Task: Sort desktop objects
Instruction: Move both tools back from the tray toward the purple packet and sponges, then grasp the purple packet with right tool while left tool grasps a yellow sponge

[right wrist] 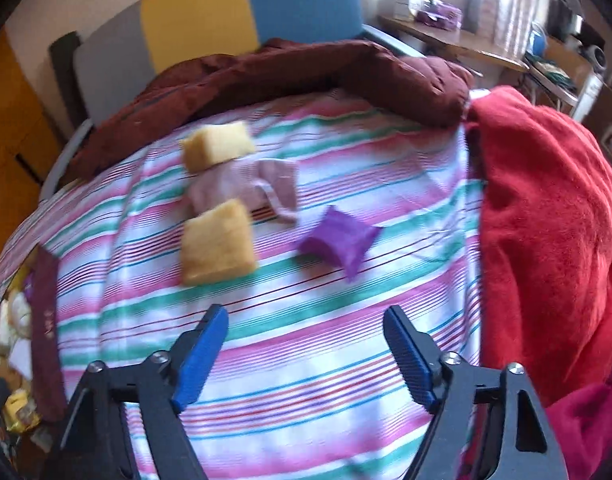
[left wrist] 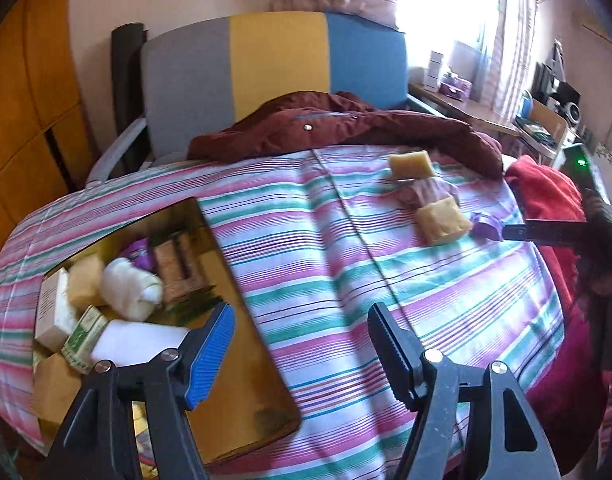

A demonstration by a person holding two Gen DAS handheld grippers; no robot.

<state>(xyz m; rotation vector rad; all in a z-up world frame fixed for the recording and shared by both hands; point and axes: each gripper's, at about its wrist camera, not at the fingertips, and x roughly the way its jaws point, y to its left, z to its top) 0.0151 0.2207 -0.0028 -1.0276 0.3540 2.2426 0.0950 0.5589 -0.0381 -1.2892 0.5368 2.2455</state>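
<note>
Left gripper [left wrist: 300,338] jaws apart; box [left wrist: 210,236] mostly left-view only.

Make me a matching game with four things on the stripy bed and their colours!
Things:
1. small packet
2. nearer sponge
3. blanket at the right edge
4. rolled towel in the box

Colours:
A. white
B. red
C. purple
D. yellow

Pairs: 1-C, 2-D, 3-B, 4-A
</note>
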